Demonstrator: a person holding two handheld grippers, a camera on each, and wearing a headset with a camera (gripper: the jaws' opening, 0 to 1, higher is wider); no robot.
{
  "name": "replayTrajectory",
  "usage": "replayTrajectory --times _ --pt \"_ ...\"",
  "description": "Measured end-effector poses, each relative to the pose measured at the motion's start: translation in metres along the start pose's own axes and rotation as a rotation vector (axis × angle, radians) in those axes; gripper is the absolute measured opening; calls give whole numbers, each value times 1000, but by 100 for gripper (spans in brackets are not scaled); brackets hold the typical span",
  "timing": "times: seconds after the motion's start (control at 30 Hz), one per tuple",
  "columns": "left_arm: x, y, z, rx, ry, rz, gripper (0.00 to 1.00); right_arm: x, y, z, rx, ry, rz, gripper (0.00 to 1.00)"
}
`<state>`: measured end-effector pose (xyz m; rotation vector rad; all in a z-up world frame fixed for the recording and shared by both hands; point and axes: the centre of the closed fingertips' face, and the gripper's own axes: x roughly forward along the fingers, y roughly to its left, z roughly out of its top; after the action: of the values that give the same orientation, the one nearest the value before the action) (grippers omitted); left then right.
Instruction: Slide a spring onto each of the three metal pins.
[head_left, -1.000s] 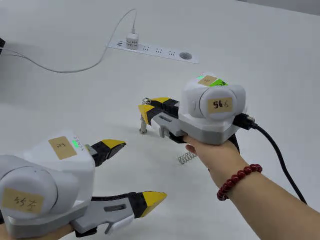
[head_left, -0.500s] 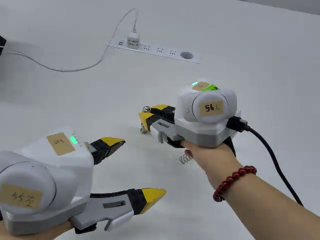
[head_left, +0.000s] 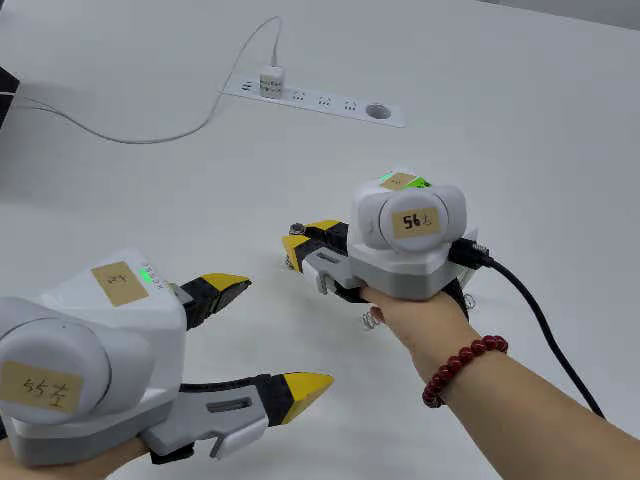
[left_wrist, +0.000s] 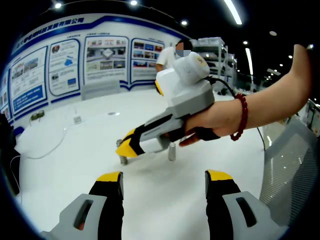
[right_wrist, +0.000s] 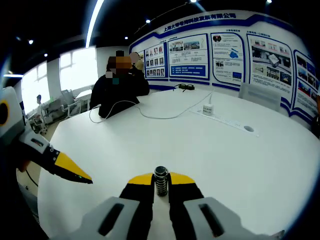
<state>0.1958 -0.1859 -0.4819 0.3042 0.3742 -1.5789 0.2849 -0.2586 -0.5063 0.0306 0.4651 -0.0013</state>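
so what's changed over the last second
The right gripper has come down toward the table, lowering the spring clamped in its jaws toward the pin beneath it. Nothing was picked up or let go. The left gripper stays open and idle, and the loose spring by the wrist lies where it was.

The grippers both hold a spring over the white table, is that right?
Not quite. The right gripper is shut on a spring, as the right gripper view shows. The left gripper is open with nothing between its jaws, as the left gripper view shows. The table is indeed white.
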Motion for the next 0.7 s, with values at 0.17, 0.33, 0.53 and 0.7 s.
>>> replayTrajectory --times 0.17,0.33,0.53,0.7 --pt "0 0 1 3 -3 2 67 0 0 0 3 1 1 12" --pt "-1 1 0 6 1 5 67 -2 1 2 19 -3 7 13" --pt "0 2 2 10 1 10 67 -9 2 16 50 -42 13 20" --pt "1 2 4 18 1 10 67 -17 4 26 73 -59 25 26"
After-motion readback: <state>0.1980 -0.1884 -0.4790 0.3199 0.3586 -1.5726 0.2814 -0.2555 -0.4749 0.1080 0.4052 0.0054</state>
